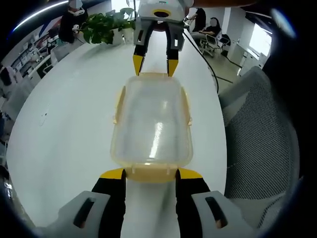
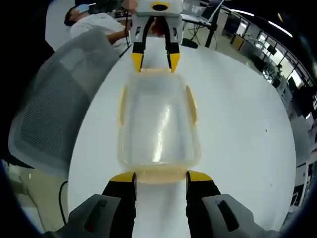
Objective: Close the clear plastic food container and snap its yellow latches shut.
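Both tongs, left [image 1: 151, 174] and right [image 2: 161, 177], are gaping wide at opposite ends of the lidded clear plastic container [image 1: 152, 121]; uneven pressing on a yellow end latch [image 2: 161, 174] risks skidding it across the white tabletop [image 1: 69, 119].

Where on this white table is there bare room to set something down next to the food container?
Bare white table lies wide open between the container and the potted plant. The other long side is a narrow strip before the mesh chair. Both short ends are crowded: the left gripper and right gripper sit at the end latches.
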